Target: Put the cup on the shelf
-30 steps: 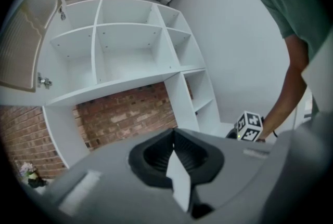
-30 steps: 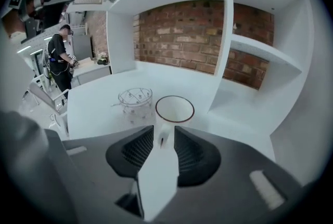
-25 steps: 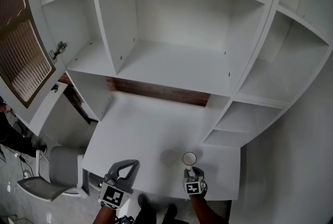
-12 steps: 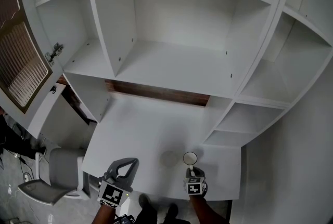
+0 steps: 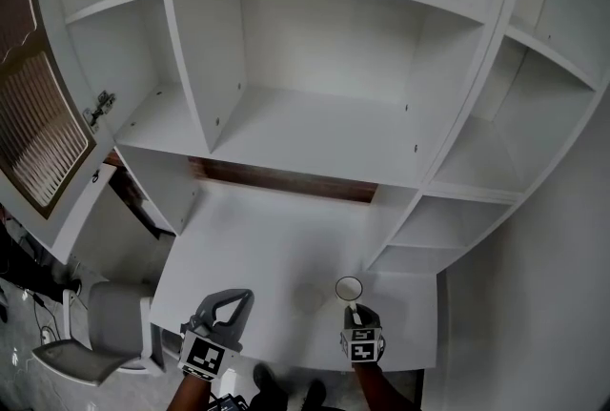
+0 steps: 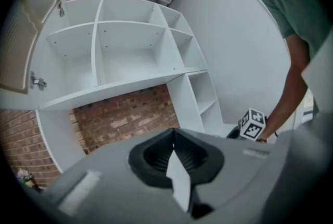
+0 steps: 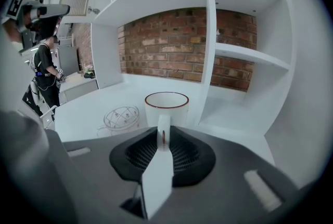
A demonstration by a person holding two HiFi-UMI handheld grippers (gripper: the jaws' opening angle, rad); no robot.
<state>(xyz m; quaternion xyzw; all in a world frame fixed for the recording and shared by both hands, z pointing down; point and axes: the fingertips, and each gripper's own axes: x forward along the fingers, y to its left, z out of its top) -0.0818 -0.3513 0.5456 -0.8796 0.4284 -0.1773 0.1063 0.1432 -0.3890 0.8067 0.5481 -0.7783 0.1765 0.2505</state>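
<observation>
A white cup (image 5: 348, 288) with a dark rim stands upright on the white table (image 5: 257, 237), near its front right. In the right gripper view the cup (image 7: 166, 106) is straight ahead, its handle turned toward me. My right gripper (image 5: 355, 312) (image 7: 163, 137) has its jaws shut on that handle. My left gripper (image 5: 236, 298) (image 6: 174, 137) hovers at the table's front left edge, jaws shut with nothing between them. The white shelf unit (image 5: 315, 128) rises behind the table, and its compartments hold nothing.
A clear patterned glass cup (image 7: 120, 118) stands just left of the white cup. Narrow side shelves (image 5: 448, 228) flank the table on the right. A brick wall (image 7: 177, 41) backs the table. A grey chair (image 5: 95, 328) sits at the lower left, and a person (image 7: 46, 69) stands far left.
The head view has tilted slightly. My right gripper has edged a little down and right while staying at the cup's handle. The left gripper has not moved.
</observation>
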